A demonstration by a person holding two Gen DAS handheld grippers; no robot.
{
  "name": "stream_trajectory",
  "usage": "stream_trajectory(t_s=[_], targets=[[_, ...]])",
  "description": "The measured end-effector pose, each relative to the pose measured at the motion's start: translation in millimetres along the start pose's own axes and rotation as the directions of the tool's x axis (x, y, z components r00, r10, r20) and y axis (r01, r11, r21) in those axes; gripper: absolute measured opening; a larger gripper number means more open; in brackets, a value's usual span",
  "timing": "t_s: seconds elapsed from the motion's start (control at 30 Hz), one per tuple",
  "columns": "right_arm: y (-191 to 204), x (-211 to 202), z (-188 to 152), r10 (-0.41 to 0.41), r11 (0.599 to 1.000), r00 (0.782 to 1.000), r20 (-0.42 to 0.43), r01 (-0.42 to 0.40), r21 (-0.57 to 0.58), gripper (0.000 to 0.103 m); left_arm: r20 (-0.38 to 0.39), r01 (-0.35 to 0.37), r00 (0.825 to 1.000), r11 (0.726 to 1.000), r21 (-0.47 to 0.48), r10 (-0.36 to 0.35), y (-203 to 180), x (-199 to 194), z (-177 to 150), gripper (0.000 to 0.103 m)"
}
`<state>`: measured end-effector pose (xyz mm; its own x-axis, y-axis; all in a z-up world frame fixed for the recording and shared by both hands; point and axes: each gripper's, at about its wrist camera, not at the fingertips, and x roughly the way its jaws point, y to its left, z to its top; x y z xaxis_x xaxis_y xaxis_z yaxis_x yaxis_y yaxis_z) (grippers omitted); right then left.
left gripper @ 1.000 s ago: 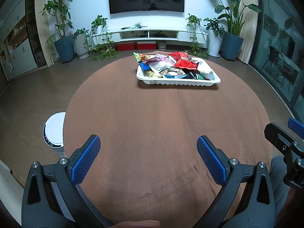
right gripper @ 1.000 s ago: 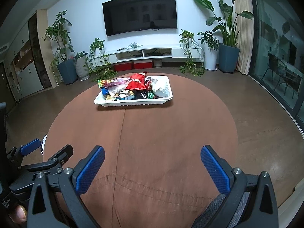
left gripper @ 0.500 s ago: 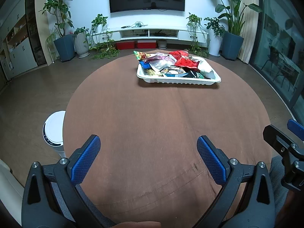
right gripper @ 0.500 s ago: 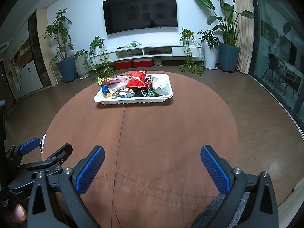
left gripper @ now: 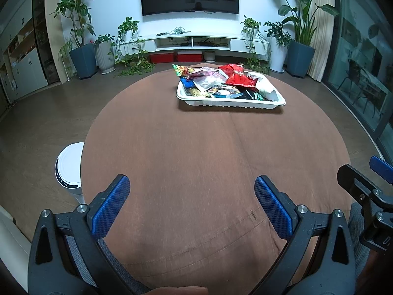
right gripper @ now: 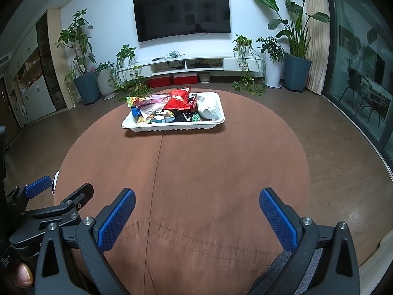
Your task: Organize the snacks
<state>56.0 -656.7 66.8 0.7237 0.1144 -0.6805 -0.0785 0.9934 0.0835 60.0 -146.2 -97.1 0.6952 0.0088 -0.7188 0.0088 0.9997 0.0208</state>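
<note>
We're holding the left gripper [left gripper: 191,204] and right gripper [right gripper: 196,217] low in frame, both with jaws spread wide and gripping nothing. Between them and the white tray [right gripper: 172,128], brown tablecloth [right gripper: 221,167] is lying bare. The tray is sitting in the upper middle of the frame, near the table's far edge, its long axis running left to right. Snack packets [right gripper: 178,99] are heaping inside, one red. A white round appliance [left gripper: 70,164] is standing by the table's left rim.

White wall [right gripper: 245,12], dark television [right gripper: 181,13], potted plants [right gripper: 294,56], seemingly wooden floor [right gripper: 343,152].
</note>
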Motion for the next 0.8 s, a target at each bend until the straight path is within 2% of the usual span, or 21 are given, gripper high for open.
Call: stream_trajectory(t_s=[0.8], targets=[[1.3, 3.1, -2.9, 0.0, 1.0, 1.0, -0.007, 0.0, -0.002, 0.103, -0.002, 0.0, 1.0, 1.0, 0.0, 0.0, 2.0, 0.4, -3.6, 0.103]])
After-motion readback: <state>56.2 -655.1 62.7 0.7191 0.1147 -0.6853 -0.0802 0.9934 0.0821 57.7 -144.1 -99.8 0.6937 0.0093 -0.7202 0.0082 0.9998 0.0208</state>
